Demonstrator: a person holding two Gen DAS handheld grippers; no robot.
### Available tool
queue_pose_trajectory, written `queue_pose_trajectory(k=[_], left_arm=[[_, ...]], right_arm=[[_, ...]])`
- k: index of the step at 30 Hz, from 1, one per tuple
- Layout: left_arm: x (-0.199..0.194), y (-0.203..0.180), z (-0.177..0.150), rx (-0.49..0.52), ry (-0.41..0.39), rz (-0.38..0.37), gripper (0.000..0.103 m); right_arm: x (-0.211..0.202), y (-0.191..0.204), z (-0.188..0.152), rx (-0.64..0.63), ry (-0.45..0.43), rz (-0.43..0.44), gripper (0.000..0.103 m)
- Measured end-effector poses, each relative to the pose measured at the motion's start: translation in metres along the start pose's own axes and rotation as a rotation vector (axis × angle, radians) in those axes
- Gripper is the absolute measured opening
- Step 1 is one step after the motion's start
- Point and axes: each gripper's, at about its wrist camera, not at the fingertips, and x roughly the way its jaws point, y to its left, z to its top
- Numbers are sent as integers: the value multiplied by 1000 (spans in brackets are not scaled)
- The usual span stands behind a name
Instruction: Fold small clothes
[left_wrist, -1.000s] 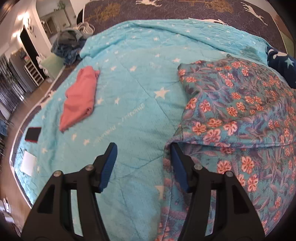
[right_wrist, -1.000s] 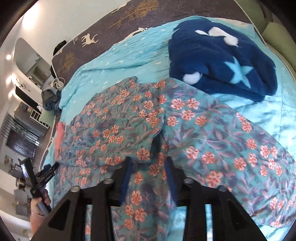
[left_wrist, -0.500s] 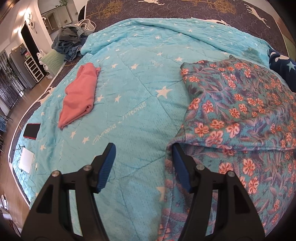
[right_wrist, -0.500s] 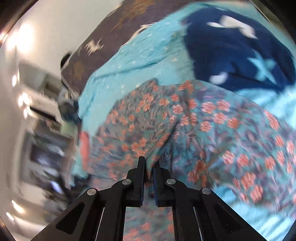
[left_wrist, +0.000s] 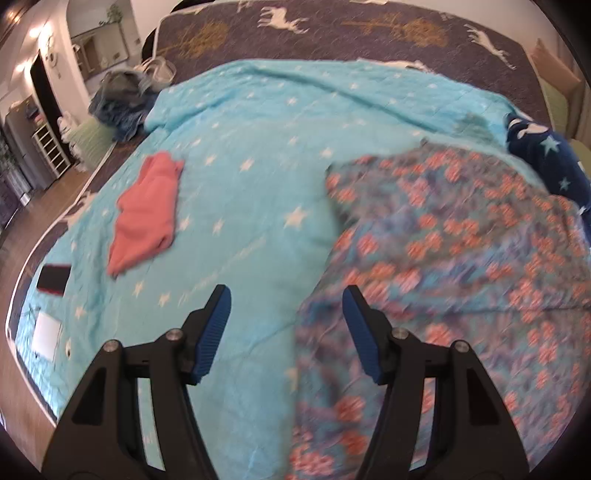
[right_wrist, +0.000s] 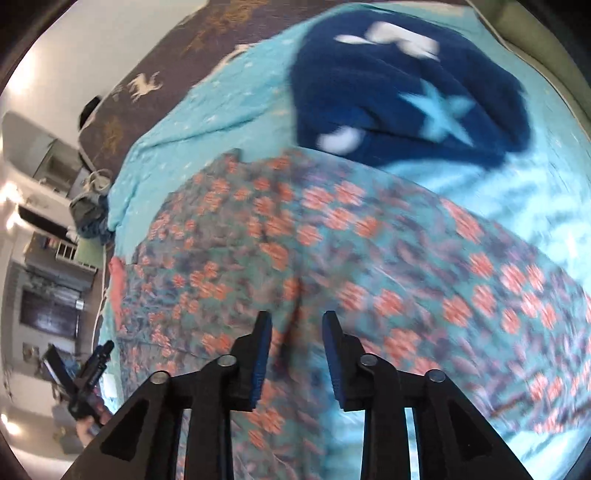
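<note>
The floral garment (left_wrist: 461, 258) is spread on the turquoise star blanket (left_wrist: 251, 177) that covers the bed, its left edge lying between the two grippers' fields of view and its far side just beside a dark blue fleece (right_wrist: 399, 85). A crease is seen running up the cloth from below the right gripper (right_wrist: 296, 347).

The jaws of the right gripper have just been opening and are now set apart, with cloth under the gap but no pad seen pressing on it. The jaws of the left gripper (left_wrist: 286, 332) are held wide apart above the garment's left border, nothing being clamped.

The step in hand is judged to be a regrasp for the next fold. It would be done well if each edge were pinched cleanly through one layer, the blanket underneath being left out of the grip, and if both corners were lifted together so that the crease is kept straight. Both views are blurred, so finer detail cannot be told.

A pink garment (left_wrist: 146, 214) lies well apart to the left, with a phone (left_wrist: 53, 278) near the bed's edge.
</note>
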Motion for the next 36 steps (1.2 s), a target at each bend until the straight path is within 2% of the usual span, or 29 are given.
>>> queue_pose_trajectory(k=[2,5,9,12,13,14,15,16,19,21,22,25,27,28,29,30,31,33,34,35,36], left_arm=[[6,-7,12,23,-1,8,69],[37,-20,34,52,44,-11,69],[82,-36,51,83,127,-18,69],[99,-46,61,96,149,-34,66],[99,-47,63,91,146,-45,51],[98,-49,67,81,150,-81,20],[97,-49,71,60,161,-115,8],[95,-48,74,46,157,-105,6],[80,-35,85,7,59,-43,2],[79,-20,87,-12,16,59,2],[82,-14,87,-19,20,71,2],[93,0,80,-60,73,-3,3],[94,1,77,-75,82,-60,6],[97,-2,76,-75,93,-90,21],[100,-5,76,-70,118,-124,46],[103,-8,76,-65,127,-126,56],[103,-13,76,-53,122,-112,60],[108,-23,77,-18,116,-95,58],[111,-26,78,-15,124,-111,45],[115,-29,80,-20,140,-150,17],[117,-30,82,-26,152,-172,6]], right_arm=[[13,6,8,-5,30,-25,39],[35,5,14,29,92,-28,40],[51,0,22,76,106,43,45],[59,3,28,75,94,34,42],[59,9,30,45,75,11,19],[56,13,32,14,51,-23,4],[52,17,33,-11,20,-60,4],[44,21,32,-25,-25,-70,4],[19,27,32,-45,-141,-9,4],[13,26,32,-60,-172,-30,5],[19,24,33,-73,-151,-67,6],[36,11,30,-38,-95,-125,9],[40,0,28,9,-89,-98,11],[39,-3,26,27,-88,-82,15],[37,-6,26,42,-83,-67,18],[36,-8,25,50,-78,-54,21],[35,-7,26,45,-76,-53,23],[31,-4,25,18,-76,-70,25],[32,-2,24,5,-75,-79,27],[31,0,24,-1,-74,-83,29],[31,1,23,-3,-74,-83,31]])
